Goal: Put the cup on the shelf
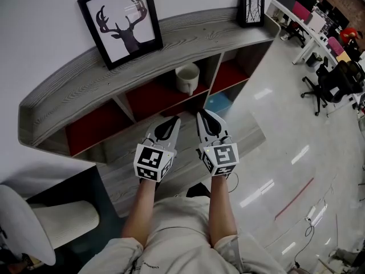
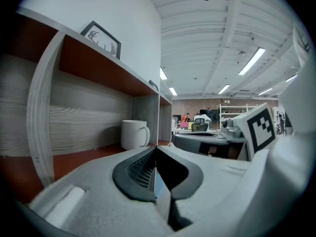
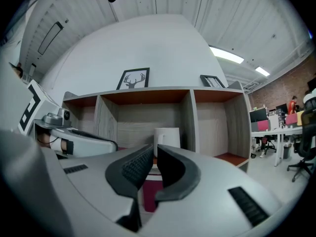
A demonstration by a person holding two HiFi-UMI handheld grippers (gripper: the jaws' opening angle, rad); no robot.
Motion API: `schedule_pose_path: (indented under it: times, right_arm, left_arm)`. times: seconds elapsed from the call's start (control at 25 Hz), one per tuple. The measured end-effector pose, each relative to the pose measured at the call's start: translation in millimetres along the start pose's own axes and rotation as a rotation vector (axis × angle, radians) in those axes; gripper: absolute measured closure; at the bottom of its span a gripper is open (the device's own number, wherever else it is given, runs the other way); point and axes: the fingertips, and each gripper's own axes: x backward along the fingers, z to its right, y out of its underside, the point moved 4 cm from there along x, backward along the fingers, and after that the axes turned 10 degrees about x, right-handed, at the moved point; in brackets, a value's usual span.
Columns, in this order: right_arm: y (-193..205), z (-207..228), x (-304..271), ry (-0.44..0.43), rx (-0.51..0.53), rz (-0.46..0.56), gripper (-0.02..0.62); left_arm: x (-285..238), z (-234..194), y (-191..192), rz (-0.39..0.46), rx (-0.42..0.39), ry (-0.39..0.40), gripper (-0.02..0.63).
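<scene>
A white cup [image 1: 187, 77] [image 2: 134, 134] [image 3: 168, 136] stands upright in the middle compartment of the grey wooden shelf [image 1: 188, 36], on its red floor. Both grippers hover side by side in front of the shelf, clear of the cup and pointing at it. My left gripper [image 1: 171, 120] [image 2: 155, 149] is shut with its tips meeting and nothing in it. My right gripper [image 1: 204, 114] [image 3: 154, 149] is shut down to a thin slit and also holds nothing. The cup shows straight beyond its tips.
A framed deer picture [image 1: 121, 21] and a smaller frame [image 1: 251, 5] lean on the shelf top. Something blue [image 1: 218, 103] sits in a lower compartment. A white chair [image 1: 23, 221] is at the near left. Office desks and chairs [image 1: 325, 33] stand at the far right.
</scene>
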Motion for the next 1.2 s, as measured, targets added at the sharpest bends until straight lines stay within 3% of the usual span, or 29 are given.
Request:
schedule_pose_path:
  times: [0.68, 1.2]
  right_arm:
    - [23.2, -38.0, 24.3, 0.015, 0.004, -0.07, 0.578]
    - [10.6, -24.7, 26.0, 0.061, 0.018, -0.058, 0.58]
  left_arm:
    - [43.5, -4.6, 20.0, 0.043, 0.03, -0.012, 0.597]
    - [42.3, -8.5, 8.4, 0.063, 0.017, 0.011, 0.597]
